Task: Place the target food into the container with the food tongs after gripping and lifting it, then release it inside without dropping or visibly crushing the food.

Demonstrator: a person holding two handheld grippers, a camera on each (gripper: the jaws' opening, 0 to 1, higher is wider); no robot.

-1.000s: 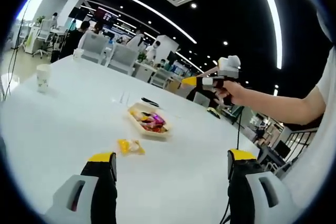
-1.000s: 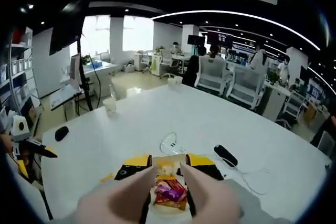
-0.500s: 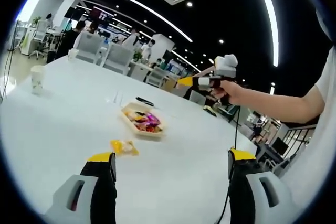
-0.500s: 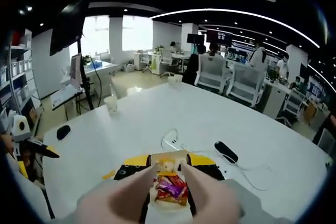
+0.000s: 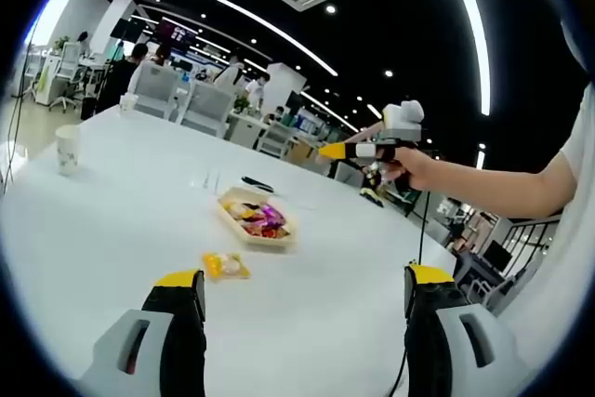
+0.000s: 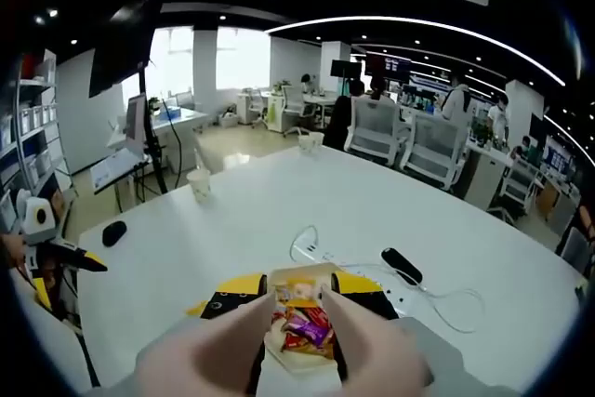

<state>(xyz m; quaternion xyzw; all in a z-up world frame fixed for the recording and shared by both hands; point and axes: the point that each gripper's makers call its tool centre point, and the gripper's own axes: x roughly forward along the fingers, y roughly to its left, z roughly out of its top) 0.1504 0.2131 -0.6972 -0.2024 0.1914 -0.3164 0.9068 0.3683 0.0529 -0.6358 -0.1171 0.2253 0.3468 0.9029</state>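
Food tongs (image 6: 284,350) closed empty, held above container (image 5: 256,218); left gripper (image 5: 307,295) open, low over table (image 5: 112,230); wrapped snack (image 5: 224,266) beside container.

We see a white table (image 6: 232,220) carrying a paper cup (image 6: 198,185), a black remote-like object (image 6: 403,266) and a white cable (image 6: 446,304), with office chairs (image 6: 376,134) and seated people (image 6: 349,118) beyond it.
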